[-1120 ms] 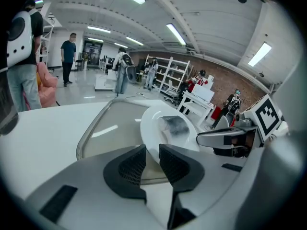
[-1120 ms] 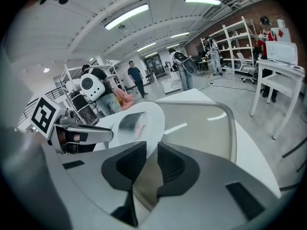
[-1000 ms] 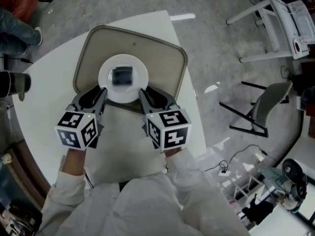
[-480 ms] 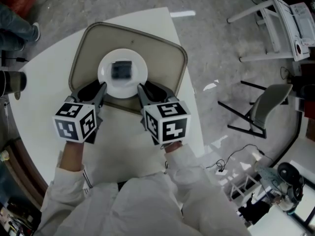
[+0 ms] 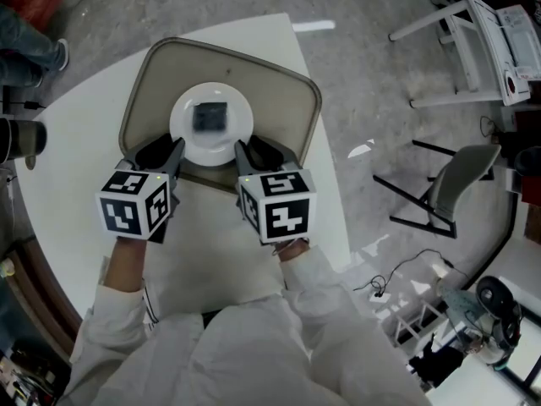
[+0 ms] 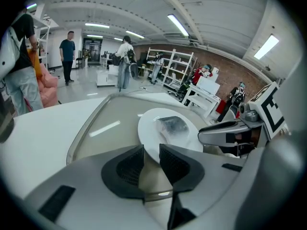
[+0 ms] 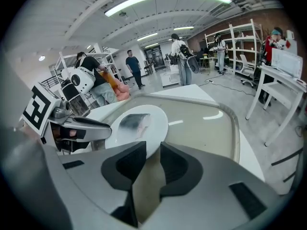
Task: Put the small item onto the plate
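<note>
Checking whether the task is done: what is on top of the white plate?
One small dark item lies at the middle of the white plate. The left gripper and right gripper clamp its near rim, covering those spots; nothing else shows on it.

Small item (image 5: 210,117) is blurring into a dark square on the plate (image 5: 213,152) in head view; in both gripper views it's showing grey and smeared, so what it is can't be told; plate's near rim is vanishing between the jaws of L tongs (image 6: 151,150) and R tongs (image 7: 153,150); tray (image 5: 279,100) is hiding its near edge under both tongs; bench (image 5: 68,184) is getting cut off by head view's left edge and is disappearing below under white sleeves (image 5: 118,328); ppl (image 6: 67,51) far back are showing too small for detail.
</note>
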`<action>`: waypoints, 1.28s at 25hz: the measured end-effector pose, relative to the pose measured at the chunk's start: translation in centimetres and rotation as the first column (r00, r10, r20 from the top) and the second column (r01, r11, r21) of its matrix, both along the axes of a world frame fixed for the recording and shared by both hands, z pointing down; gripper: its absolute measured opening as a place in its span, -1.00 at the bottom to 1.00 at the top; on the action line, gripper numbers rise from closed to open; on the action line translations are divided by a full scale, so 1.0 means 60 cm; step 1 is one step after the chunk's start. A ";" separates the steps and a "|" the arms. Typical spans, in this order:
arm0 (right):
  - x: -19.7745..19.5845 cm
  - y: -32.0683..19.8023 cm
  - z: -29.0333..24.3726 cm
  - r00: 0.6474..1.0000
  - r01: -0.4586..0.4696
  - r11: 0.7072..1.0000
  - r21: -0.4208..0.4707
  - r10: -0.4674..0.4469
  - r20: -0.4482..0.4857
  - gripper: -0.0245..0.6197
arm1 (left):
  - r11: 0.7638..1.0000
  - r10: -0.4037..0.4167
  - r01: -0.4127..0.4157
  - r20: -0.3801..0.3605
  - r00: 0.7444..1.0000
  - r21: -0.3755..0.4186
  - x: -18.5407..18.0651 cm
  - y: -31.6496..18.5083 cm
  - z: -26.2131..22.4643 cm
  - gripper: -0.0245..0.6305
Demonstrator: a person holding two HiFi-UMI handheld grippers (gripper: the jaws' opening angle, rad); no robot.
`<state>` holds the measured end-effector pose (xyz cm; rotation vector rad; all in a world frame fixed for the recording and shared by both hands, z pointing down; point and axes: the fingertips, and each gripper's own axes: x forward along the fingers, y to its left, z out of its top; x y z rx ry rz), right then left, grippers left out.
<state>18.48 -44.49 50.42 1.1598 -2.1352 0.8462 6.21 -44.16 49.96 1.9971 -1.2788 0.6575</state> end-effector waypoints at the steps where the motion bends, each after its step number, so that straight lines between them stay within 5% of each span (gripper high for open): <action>1: 0.000 0.000 0.000 1.000 -0.002 1.000 0.007 0.003 -0.009 -0.67 | 1.000 0.003 -0.003 0.006 1.000 0.006 0.000 0.000 0.000 -0.65; 18: 0.000 0.017 -0.064 0.998 -0.059 0.990 0.125 0.058 0.016 -0.67 | 0.992 0.083 -0.077 -0.061 0.995 0.100 -0.011 0.044 -0.056 -0.65; 32: -0.097 0.205 -0.246 0.984 -0.100 0.930 0.353 0.039 0.177 -0.79 | 0.924 0.205 -0.159 -0.097 0.974 0.348 -0.096 0.223 -0.225 -0.89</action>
